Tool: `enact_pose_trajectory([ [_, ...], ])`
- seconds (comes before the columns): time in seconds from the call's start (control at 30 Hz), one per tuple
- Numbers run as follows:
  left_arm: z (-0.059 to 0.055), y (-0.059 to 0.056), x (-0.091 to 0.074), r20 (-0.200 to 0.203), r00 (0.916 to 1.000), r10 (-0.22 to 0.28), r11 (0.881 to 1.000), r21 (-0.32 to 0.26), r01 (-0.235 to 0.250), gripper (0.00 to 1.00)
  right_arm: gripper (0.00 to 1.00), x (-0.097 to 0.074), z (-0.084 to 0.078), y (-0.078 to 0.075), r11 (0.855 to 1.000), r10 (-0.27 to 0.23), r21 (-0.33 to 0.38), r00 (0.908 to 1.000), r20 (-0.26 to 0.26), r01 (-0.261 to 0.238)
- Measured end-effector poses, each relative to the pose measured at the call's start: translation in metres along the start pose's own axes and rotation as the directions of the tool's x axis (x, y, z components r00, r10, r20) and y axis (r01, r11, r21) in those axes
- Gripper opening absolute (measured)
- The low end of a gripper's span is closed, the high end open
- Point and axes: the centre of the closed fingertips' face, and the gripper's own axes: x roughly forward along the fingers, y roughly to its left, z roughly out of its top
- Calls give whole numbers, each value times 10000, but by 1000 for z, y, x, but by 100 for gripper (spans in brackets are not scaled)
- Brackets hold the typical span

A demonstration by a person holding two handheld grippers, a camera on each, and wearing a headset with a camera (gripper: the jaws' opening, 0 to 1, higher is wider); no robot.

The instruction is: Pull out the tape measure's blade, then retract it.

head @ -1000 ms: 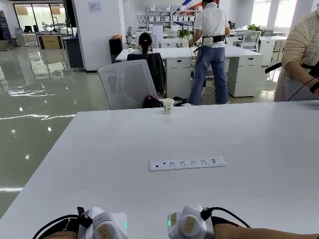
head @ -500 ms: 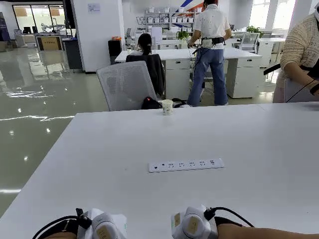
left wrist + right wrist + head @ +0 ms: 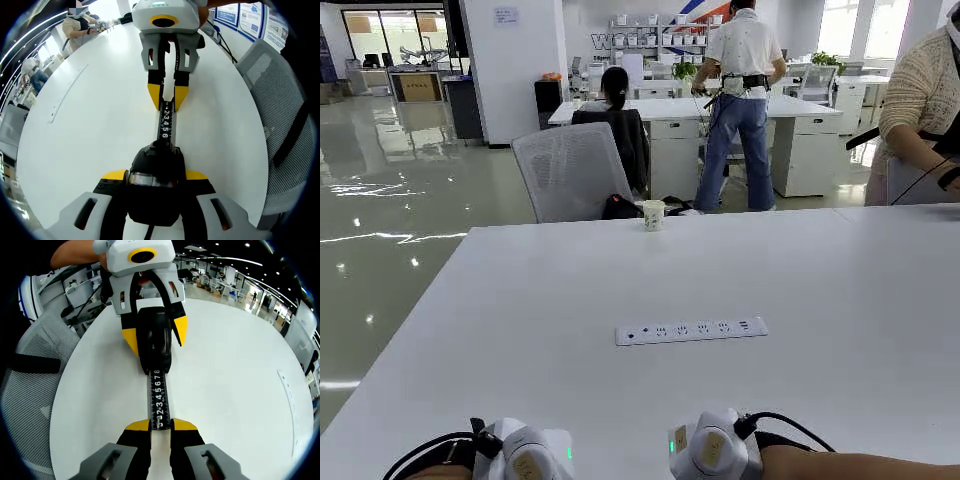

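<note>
A black tape measure case [image 3: 155, 186] sits between the yellow-tipped jaws of my left gripper [image 3: 156, 175], which is shut on it just above the white table [image 3: 520, 330]. Its black blade [image 3: 165, 125] with white numbers runs a short way out to my right gripper [image 3: 167, 102]. In the right gripper view, my right gripper [image 3: 160, 426] is shut on the end of the blade [image 3: 157, 395], and the left gripper [image 3: 155, 340] holds the case [image 3: 154, 342] opposite. Both grippers face each other at the table's near edge, left gripper [image 3: 525, 455] and right gripper [image 3: 710, 450].
A white power strip [image 3: 690, 330] lies mid-table. A paper cup [image 3: 653, 214] stands at the far edge, with a grey mesh chair [image 3: 575, 170] behind it. People stand and sit at desks beyond. Another mesh chair [image 3: 280, 100] is beside the near edge.
The right gripper has edged slightly to the right, away from the left one. The head camera has shifted a little.
</note>
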Motion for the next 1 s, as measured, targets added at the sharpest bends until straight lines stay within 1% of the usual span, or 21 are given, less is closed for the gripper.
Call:
enact_pose_trajectory([
  [1.0,0,2,1,10,10000,9,10000,-14,-9,36,11,-10,-14,-4,10000,-31,67,9999,-168,33],
])
